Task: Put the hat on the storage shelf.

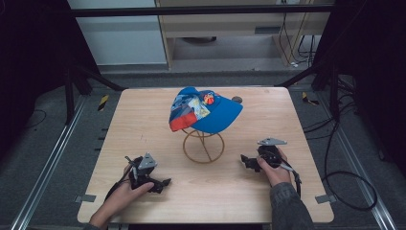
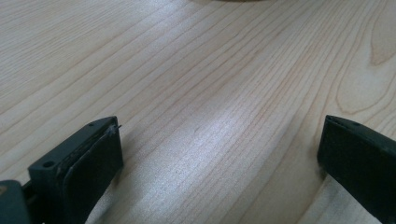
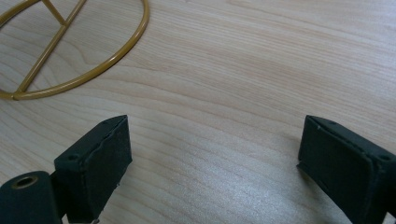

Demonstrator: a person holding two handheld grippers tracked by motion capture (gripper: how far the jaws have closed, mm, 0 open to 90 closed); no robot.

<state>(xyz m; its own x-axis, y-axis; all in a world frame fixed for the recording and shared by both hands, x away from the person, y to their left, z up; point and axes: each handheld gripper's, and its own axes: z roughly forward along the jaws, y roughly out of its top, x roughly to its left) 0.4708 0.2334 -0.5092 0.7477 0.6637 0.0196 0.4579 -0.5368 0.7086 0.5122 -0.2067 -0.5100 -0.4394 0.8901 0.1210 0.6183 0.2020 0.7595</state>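
cap (image 1: 206, 111): soft blue fabric with patchwork panels, an orange patch and a small round badge; domed crown, curved brim. it sits on top of the stand, past the middle of the worktop, between the two tongs and farther back.
stand (image 1: 203, 146): thin gold wire, a round ring base with crossed spokes and a slim stem, resting flat on the wood; part of the ring shows in the right gripper view (image 3: 93, 70).
worktop (image 1: 143, 120): pale wood, straight fine grain, smooth with a dull sheen, squared corners.
left tongs (image 1: 160, 184): released, black flat pads spread wide over bare wood, low by the near left, well apart from the stand.
right tongs (image 1: 245, 162): released, jaws wide with nothing between them, low by the near right, near the ring.
room: bare wood lies on both sides of the stand and along the near edge.
around: a small round brown thing (image 1: 236, 99) lies just behind the brim; dark frame and cables beyond the edges.
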